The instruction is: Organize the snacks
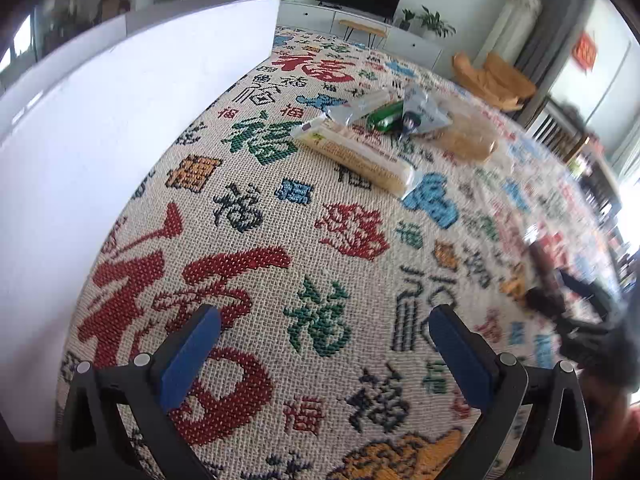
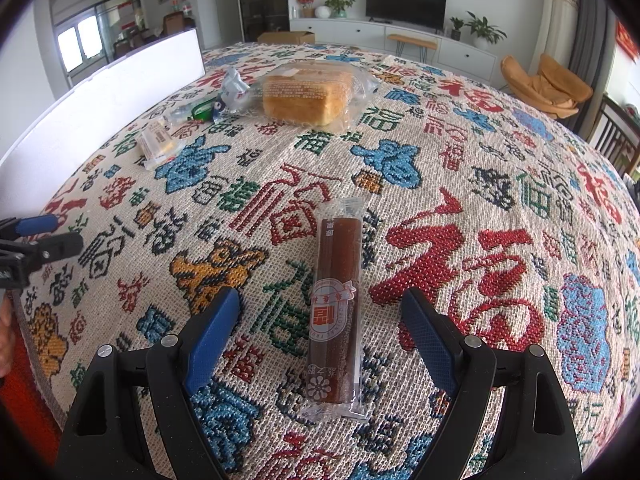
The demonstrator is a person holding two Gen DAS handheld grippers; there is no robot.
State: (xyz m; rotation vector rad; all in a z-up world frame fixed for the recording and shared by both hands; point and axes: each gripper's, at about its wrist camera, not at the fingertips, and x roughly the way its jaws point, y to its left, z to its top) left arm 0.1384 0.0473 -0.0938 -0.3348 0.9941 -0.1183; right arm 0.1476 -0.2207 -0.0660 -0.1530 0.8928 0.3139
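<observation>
My right gripper [image 2: 320,320] hangs over the near part of the tabletop [image 2: 500,152], which is covered in a woven cloth with coloured characters. Its blue-padded jaws stand wide and hold nothing. Directly between them, flat on the cloth, lies a long brown fruit-leather bar in a clear wrapper [image 2: 338,312]. Its long axis runs straight away from me, in line with the way the gripper points, so the two pads sit on either long side of it. As I judge it, a straight drop and a squeeze across the narrow width would take it, with no wrist roll needed.

My left gripper [image 1: 324,344] is also spread wide and empty, over bare cloth just beside a tall white board [image 1: 120,140] along the left edge. The other snacks lie toward the far side: a long yellow biscuit pack in clear film [image 1: 356,156], a small green packet [image 1: 386,116], a crinkled clear bag [image 1: 420,110] and a wrapped golden sponge-cake block [image 2: 306,94]. The right hand is plainly the nearer one to the brown bar; the left is well apart from it.
</observation>
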